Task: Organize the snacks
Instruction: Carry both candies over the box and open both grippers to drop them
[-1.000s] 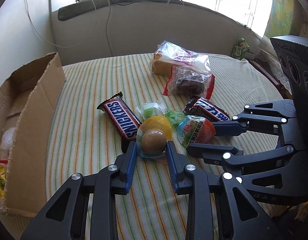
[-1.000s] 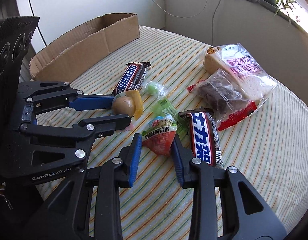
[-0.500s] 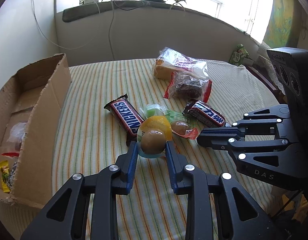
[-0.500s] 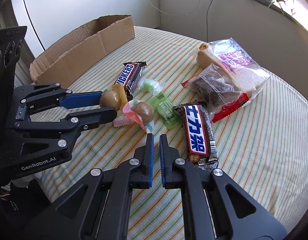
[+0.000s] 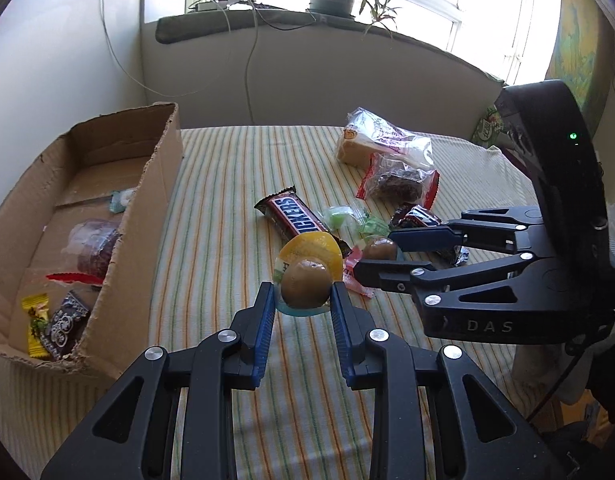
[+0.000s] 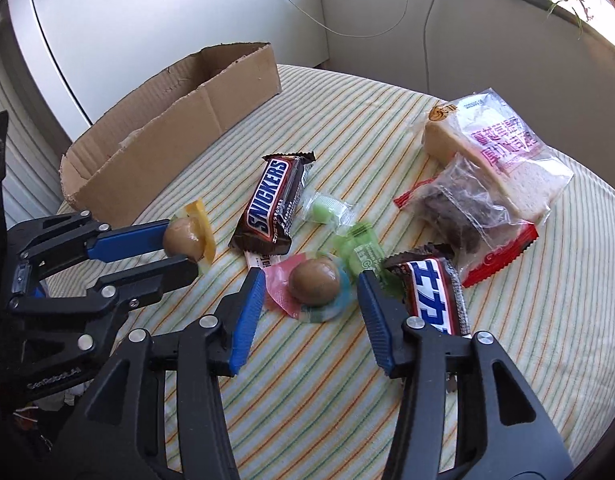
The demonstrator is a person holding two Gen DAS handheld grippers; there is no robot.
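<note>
My left gripper (image 5: pixel 303 292) is shut on a brown egg in a yellow packet (image 5: pixel 307 284), held just above the striped cloth; the right wrist view shows this gripper (image 6: pixel 179 244) and the yellow egg packet (image 6: pixel 185 238) too. The jaws of my right gripper (image 6: pixel 309 280) are opening. A second egg in a red packet (image 6: pixel 313 282) lies on the cloth between its fingers, and the pads do not touch it. The open cardboard box (image 5: pixel 147 184) to the left holds several wrapped snacks.
On the cloth lie a Snickers bar (image 6: pixel 271 204), a blue-and-white bar (image 6: pixel 431 296) by my right finger, two green sweets (image 6: pixel 325 210), a bagged bread slice (image 6: pixel 499 148) and a bagged brownie (image 6: pixel 459 204). The round table's edge (image 6: pixel 579 320) curves at the right.
The right gripper lost the red egg packet, shut empty behind it, and now stands open around it. The left gripper has carried its egg up and toward the box.
</note>
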